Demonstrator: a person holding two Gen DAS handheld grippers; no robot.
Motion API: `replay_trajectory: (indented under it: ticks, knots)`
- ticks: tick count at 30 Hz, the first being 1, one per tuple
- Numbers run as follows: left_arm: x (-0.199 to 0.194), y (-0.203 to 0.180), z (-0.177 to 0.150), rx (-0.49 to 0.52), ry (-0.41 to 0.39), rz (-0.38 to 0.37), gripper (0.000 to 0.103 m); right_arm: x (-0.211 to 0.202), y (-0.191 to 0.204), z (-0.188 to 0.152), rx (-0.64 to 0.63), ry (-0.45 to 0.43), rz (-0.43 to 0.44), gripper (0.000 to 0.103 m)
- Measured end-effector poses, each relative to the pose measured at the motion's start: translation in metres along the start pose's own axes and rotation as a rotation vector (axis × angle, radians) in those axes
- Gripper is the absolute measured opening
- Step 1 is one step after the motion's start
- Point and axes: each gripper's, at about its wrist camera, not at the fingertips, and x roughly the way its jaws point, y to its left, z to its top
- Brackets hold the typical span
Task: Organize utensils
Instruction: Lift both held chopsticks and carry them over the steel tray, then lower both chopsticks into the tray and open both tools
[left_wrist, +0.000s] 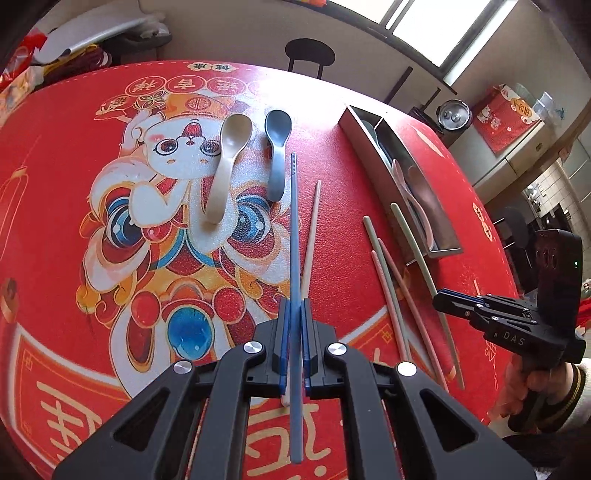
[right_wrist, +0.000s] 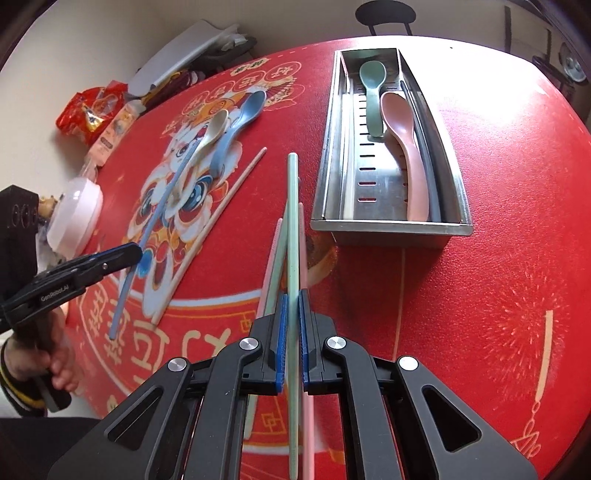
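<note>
Both thin, stiff, probably slippery sticks are clamped mid-length: left gripper (left_wrist: 294, 332) shut on the blue chopstick (left_wrist: 294, 236), right gripper (right_wrist: 292, 328) shut on the green chopstick (right_wrist: 293, 221), tray (right_wrist: 391, 226) at one o'clock.

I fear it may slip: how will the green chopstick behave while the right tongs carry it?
The green chopstick looks straight and stiff, so it should not droop. It is smooth and thin, and the right tongs hold it well back from its front tip, so it may pivot or slide. It probably weighs little.

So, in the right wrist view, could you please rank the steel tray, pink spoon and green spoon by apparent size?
1. steel tray
2. pink spoon
3. green spoon, though it lies farther away, so the spoons' ranking is unsure.
</note>
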Motion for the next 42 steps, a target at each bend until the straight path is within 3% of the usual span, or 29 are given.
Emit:
replay_trajectory:
  ticks: [11, 28, 36, 42]
  knots:
    - [-0.008, -0.019, 0.022, 0.007, -0.033, -0.043, 0.006, -0.018, 0.000, 0.016, 0.019, -0.055, 0.034, 0.006]
    - [0.011, -0.039, 0.043, 0.002, -0.012, -0.080, 0.006, -0.030, -0.026, 0.039, 0.098, -0.100, 0.018, 0.006]
    - [0.040, -0.077, 0.083, 0.022, -0.021, -0.137, 0.006, -0.023, -0.060, 0.084, 0.142, -0.135, -0.030, 0.006]
    - [0.076, -0.096, 0.120, -0.114, 0.002, -0.200, 0.006, -0.007, -0.081, 0.128, 0.132, -0.137, -0.076, 0.006]
